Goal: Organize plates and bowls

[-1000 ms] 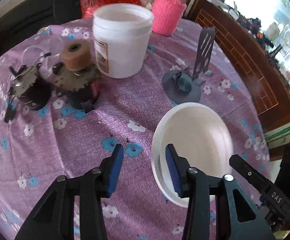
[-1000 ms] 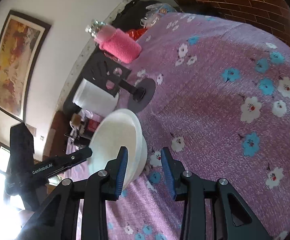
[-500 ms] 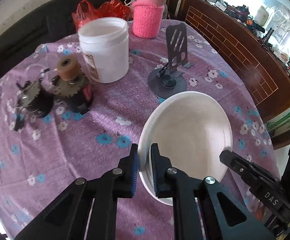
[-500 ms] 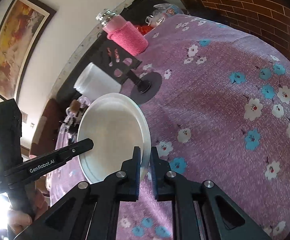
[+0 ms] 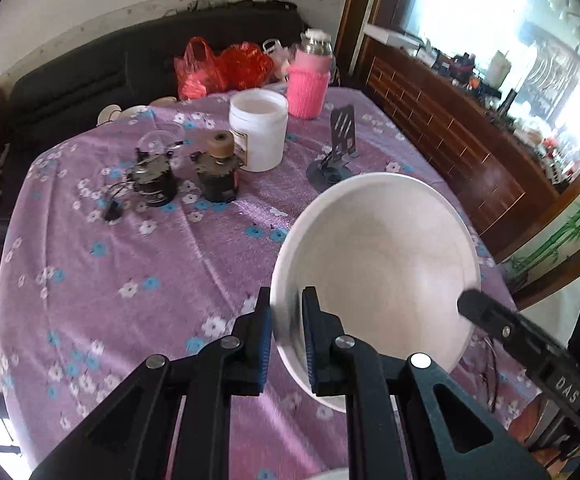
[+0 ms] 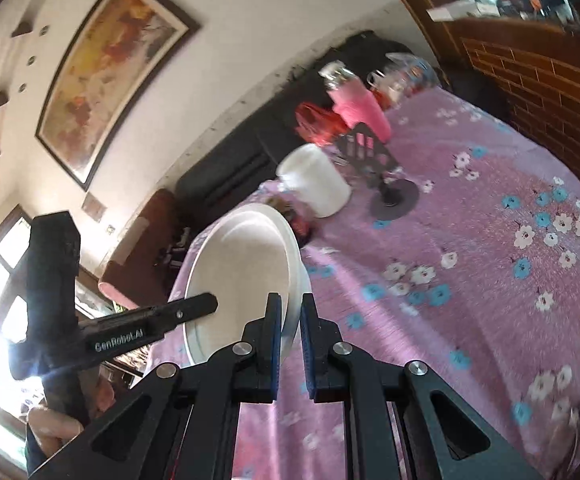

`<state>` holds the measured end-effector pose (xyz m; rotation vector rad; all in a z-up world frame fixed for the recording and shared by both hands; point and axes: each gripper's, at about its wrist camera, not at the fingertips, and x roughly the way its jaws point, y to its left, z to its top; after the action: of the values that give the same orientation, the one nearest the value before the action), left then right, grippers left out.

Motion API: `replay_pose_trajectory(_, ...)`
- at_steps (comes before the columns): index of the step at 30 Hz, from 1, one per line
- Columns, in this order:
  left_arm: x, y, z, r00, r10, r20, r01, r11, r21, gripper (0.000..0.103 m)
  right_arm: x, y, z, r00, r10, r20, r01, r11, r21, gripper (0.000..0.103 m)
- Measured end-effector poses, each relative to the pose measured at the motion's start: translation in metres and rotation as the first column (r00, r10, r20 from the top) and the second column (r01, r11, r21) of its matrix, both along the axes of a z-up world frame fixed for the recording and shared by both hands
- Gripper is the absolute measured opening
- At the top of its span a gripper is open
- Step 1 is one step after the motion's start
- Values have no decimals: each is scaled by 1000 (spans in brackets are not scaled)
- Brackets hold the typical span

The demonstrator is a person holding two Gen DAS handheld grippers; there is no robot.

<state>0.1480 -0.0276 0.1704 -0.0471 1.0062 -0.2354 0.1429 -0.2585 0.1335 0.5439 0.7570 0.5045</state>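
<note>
The left gripper (image 5: 286, 334) has its blue-padded fingers (image 5: 265, 332) pinching the near rim of the white bowl (image 5: 377, 264), one pad outside the wall and one inside. The right gripper (image 6: 288, 336) does the same on the opposite edge, its fingers (image 6: 309, 340) pinching the rim of that bowl (image 6: 242, 276) (each gripper's arm shows at the side of the other's view). Held between the two, the bowl sits tilted, its hollow facing the left camera, above the desk (image 5: 138, 264) and clear of its purple flowered cloth. Farther back on the desk stand a white tub (image 5: 258, 134), two dark motor-like parts (image 5: 186, 176) just beside it, a black phone stand (image 5: 335, 152) on a round base, and a bottle in a pink knitted sleeve (image 5: 309, 80). A red plastic bag (image 5: 222, 66) lies behind the tub.
</note>
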Motion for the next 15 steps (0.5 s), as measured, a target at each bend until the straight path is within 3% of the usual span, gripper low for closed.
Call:
replay_pose_trajectory(9, -81, 25, 10, 999, -29, 35, 32, 996, -80, 14, -85, 16, 21, 996, 68, 53, -68, 998, -7, 11)
replay_pose_trajectory(15, -136, 38, 1, 997, -56, 44, 60, 992, -107, 26, -135, 30, 20, 990, 127, 54, -126, 992, -28, 11)
